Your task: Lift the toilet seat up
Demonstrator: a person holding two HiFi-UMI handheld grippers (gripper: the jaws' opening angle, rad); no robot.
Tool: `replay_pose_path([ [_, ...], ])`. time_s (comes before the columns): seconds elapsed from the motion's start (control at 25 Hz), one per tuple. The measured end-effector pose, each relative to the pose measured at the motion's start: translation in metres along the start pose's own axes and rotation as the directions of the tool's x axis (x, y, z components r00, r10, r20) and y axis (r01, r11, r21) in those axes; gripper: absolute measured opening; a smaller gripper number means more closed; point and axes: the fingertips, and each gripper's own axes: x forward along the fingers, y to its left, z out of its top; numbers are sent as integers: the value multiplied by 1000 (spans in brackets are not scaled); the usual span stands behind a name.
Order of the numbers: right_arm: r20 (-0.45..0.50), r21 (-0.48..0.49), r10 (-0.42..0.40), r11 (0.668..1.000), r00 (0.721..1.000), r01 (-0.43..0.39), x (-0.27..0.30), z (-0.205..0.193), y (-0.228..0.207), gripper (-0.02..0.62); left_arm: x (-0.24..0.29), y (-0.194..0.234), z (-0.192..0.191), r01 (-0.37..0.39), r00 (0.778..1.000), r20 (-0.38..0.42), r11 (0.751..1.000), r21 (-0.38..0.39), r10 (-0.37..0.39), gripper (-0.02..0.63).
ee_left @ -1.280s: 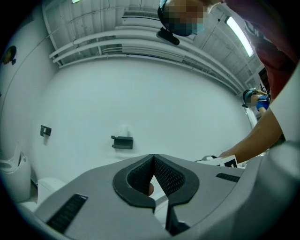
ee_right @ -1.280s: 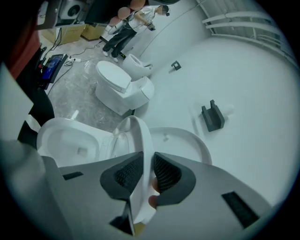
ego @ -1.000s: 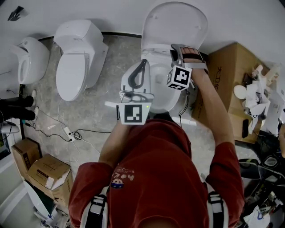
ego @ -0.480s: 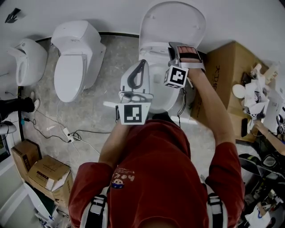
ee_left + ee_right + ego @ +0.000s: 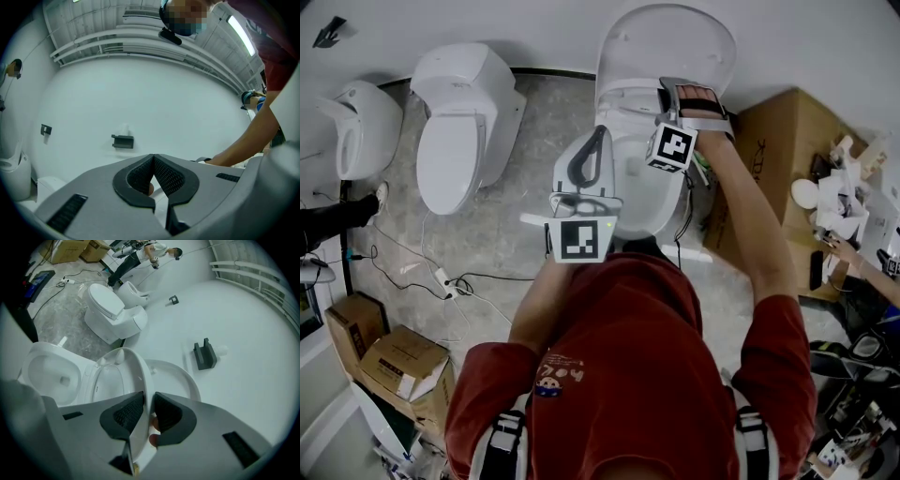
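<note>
Head view, left to right: left gripper (image 5: 598, 139), jaws closed on nothing, idle above bowl (image 5: 649, 192); seat (image 5: 137, 373), raised near upright, just short of lid (image 5: 670, 42), rim pinched between the narrowed jaws of right gripper (image 5: 149, 400); likely hazard: smooth rim slips from pads, seat slams onto bowl.

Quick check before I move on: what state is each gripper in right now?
Left gripper: closed, nothing between its jaws.
Right gripper: closed on the rim of the toilet seat, which is tilted up off the bowl.
</note>
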Motion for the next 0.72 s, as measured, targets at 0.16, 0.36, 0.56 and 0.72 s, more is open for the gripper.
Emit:
replay_pose_path([
  [0.16, -7, 11, 3, 1000, 1000, -3, 7, -1, -6, 71, -1, 3, 1, -5, 1000, -5, 1000, -3, 5, 11],
  [0.36, -9, 26, 3, 1000, 1000, -3, 19, -3, -11, 71, 1, 4, 0, -9, 1000, -3, 1000, 2, 9, 11],
  [0.56, -14, 2, -16, 1000, 1000, 16, 24, -6, -19, 71, 1, 8, 1, -11, 1000, -16, 1000, 8, 11, 11],
  [0.72, -16, 22, -6, 1000, 1000, 7, 33, -8, -22, 71, 4, 9, 0, -15, 1000, -24, 1000, 15, 15, 12],
])
